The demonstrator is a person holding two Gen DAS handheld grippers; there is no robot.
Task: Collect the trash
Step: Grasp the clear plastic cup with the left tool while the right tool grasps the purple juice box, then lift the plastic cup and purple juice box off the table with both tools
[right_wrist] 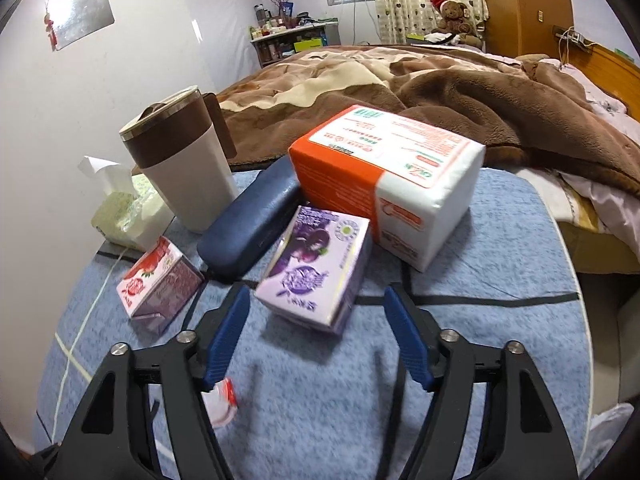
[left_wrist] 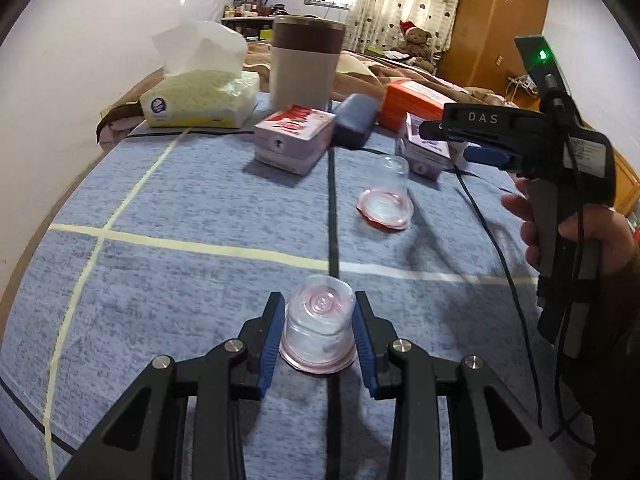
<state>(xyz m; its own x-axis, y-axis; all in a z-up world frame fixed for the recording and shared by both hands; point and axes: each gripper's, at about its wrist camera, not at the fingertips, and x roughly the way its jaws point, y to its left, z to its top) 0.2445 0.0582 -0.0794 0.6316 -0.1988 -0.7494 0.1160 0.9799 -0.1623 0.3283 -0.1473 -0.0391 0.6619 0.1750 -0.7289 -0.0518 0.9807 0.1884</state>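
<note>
1. While the left wrist view is looking down the blue carpeted table (left_wrist: 180,184), the left gripper (left_wrist: 319,334) is straddling an upturned clear plastic cup with a pink rim (left_wrist: 320,332); its blue-padded fingers (left_wrist: 273,340) are sitting close on either side, but whether they are pressing the cup cannot be told.
2. A second clear plastic cup with a red-stained rim (left_wrist: 386,196) is lying further ahead, near the purple carton (left_wrist: 424,152).
3. The right gripper (left_wrist: 456,136) is hovering at the right, seen side-on, with a hand (left_wrist: 580,232) gripping its handle.
4. A pink strawberry milk carton (left_wrist: 294,138), a dark blue case (left_wrist: 356,120), a yellow tissue pack (left_wrist: 202,98) and a beige-and-brown tumbler (left_wrist: 306,64) are standing at the far end.
5. In the right wrist view, the right gripper (right_wrist: 316,336) is hanging with its fingers spread wide, holding nothing, just before the purple grape drink carton (right_wrist: 316,264).
6. A red-and-white scrap (right_wrist: 222,404) is showing beneath its left finger (right_wrist: 226,340).
7. The orange-and-white napkin pack (right_wrist: 388,180) is sitting behind the carton.
</note>
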